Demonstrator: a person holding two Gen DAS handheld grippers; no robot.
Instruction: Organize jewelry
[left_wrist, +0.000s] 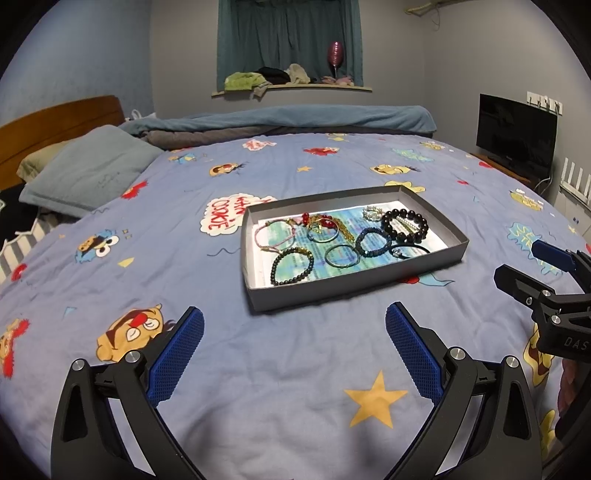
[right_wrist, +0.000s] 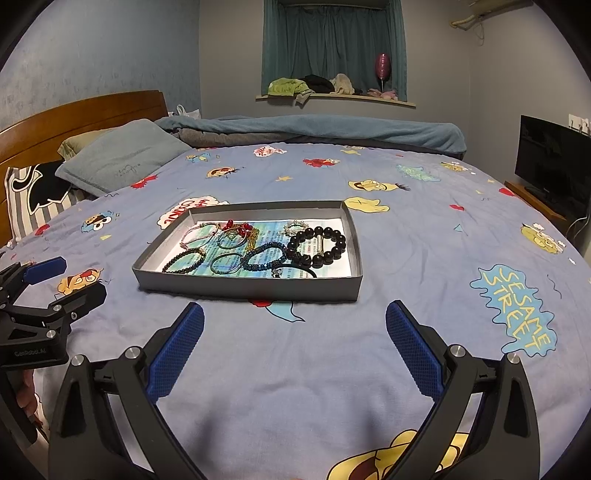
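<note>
Grippers both stand wide and empty: left gripper (left_wrist: 294, 345) and right gripper (right_wrist: 294, 345) hover over the bed (left_wrist: 288, 369), short of the tray (left_wrist: 369, 286). Bracelets (left_wrist: 404, 225) all lie inside the tray on printed paper, several touching or overlapping near its middle. Judged from this, gathering appears done; separating or arranging may remain, and no piece is seen loose on the bed. Small items near the red beads (right_wrist: 238, 228) are too tangled to identify.
</note>
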